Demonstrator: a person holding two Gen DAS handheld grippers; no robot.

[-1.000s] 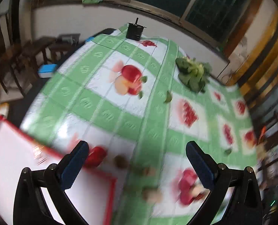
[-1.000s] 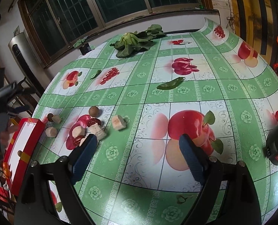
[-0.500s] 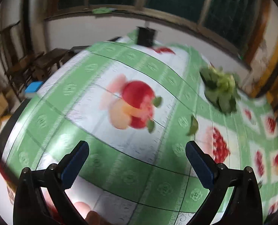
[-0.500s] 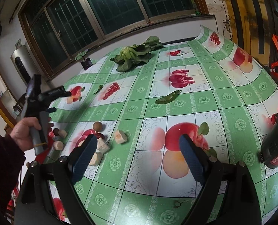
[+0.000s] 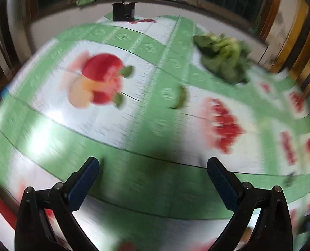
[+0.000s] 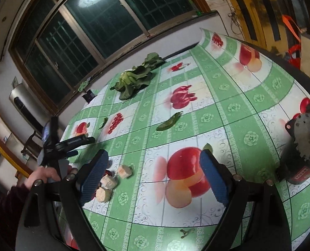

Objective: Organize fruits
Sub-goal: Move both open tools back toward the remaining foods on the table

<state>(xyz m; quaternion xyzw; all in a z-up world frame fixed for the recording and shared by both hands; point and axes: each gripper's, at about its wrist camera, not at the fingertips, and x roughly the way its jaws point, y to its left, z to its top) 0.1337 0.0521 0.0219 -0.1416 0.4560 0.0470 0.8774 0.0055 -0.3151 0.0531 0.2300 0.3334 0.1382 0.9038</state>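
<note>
— Where are the fruits from where you sit?

— On my right wrist view the pale cut fruit chunks (image 6: 111, 183) lie in a small cluster on the desk (image 6: 234, 113), just beside the left finger of my right claw (image 6: 155, 173). One chunk (image 6: 124, 171) sits inside the gap, close to that finger; the lowest one (image 6: 103, 194) is partly hidden behind it. Something dark red (image 6: 107, 172) lies among them, and I cannot tell what it is.

— And the claws?

— The right claw's fingers stand wide apart with nothing between them but the printed cloth. My left claw (image 5: 152, 166) is spread too and holds nothing; its view is blurred, and no chunk shows between its fingers. From the right view I see the left claw (image 6: 76, 144) in the person's hand (image 6: 43, 174), off to the left of the cluster, over the desk edge.

— What else is on the desk?

— A green pepper (image 6: 169, 121) further out, a slimmer green pod (image 6: 103, 123) near it, a heap of leafy greens (image 6: 134, 79) towards the window, and a dark boxy device (image 6: 301, 146) at the right.
</note>
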